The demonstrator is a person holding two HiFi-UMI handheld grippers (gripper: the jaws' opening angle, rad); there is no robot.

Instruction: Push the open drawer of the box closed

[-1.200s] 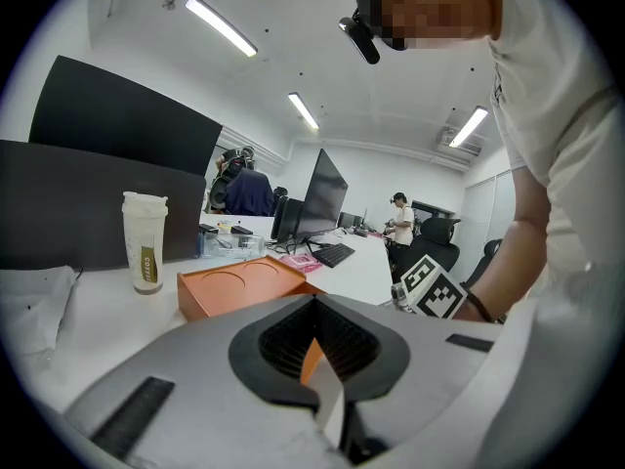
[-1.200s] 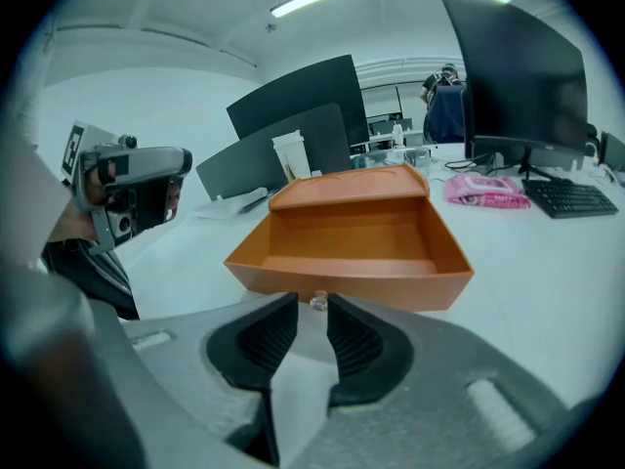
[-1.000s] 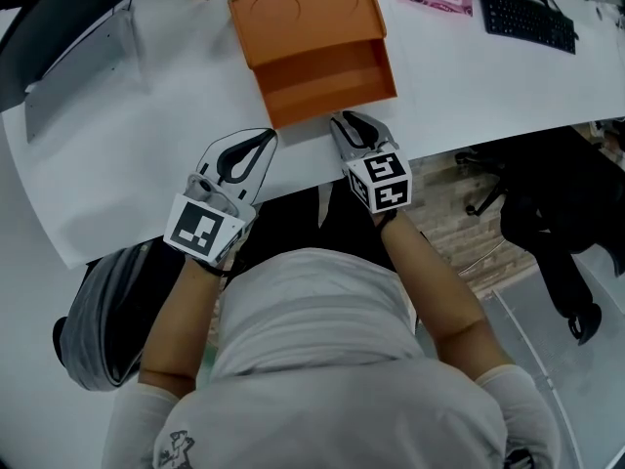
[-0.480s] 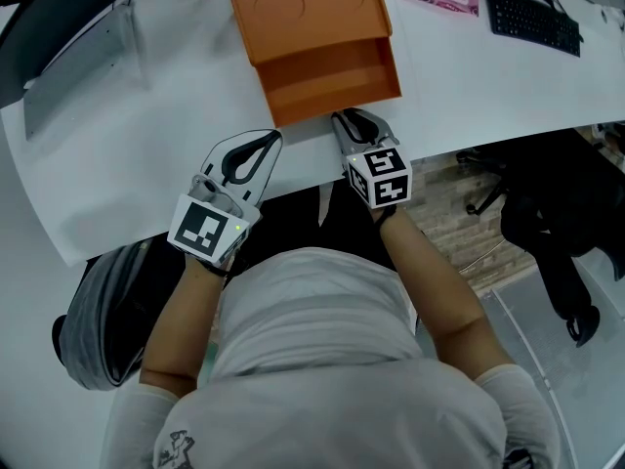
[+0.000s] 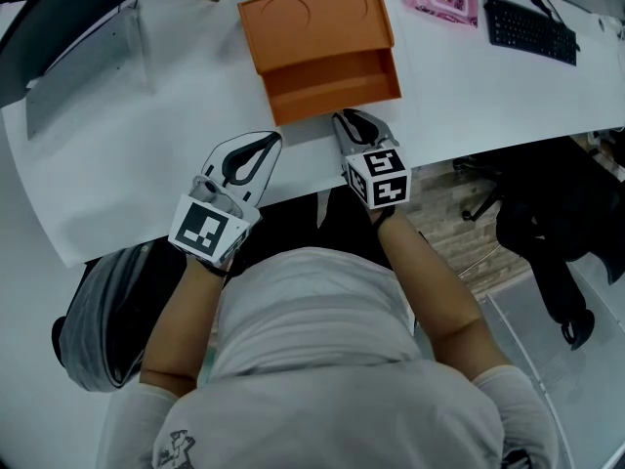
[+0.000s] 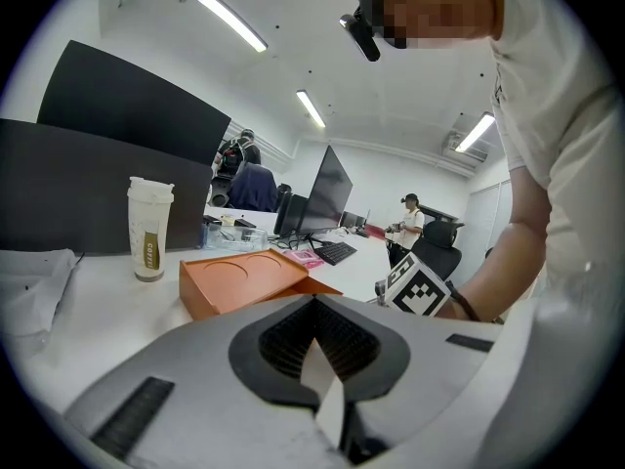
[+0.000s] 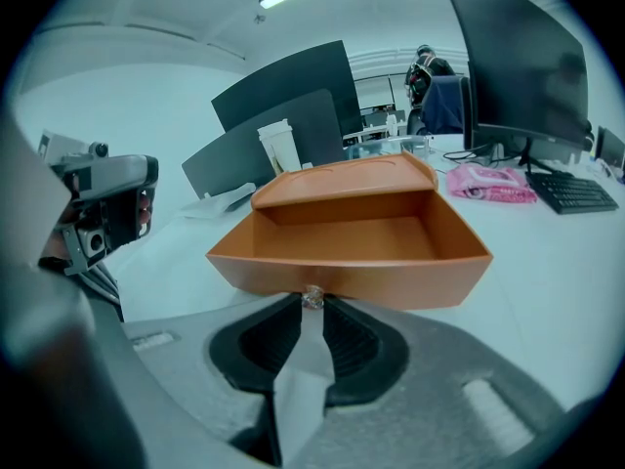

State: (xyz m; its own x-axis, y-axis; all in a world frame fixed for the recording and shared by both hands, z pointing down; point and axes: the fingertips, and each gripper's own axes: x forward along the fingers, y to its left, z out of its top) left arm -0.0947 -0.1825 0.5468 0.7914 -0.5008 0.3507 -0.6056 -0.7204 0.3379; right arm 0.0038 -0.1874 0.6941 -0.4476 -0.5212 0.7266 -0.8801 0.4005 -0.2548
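At the near edge of the table (image 5: 469,86), your right gripper (image 5: 344,118) has just been closing and pinches the knob (image 7: 312,297); the drawer (image 5: 332,84) stands open, unpushed.

Head view steeply overhead; gripper views low, sharing box (image 5: 317,42).

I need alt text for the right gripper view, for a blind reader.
The open, empty drawer of an orange box lies straight ahead. The jaws of the right hand-held gripper have just been closing on its small shiny knob.
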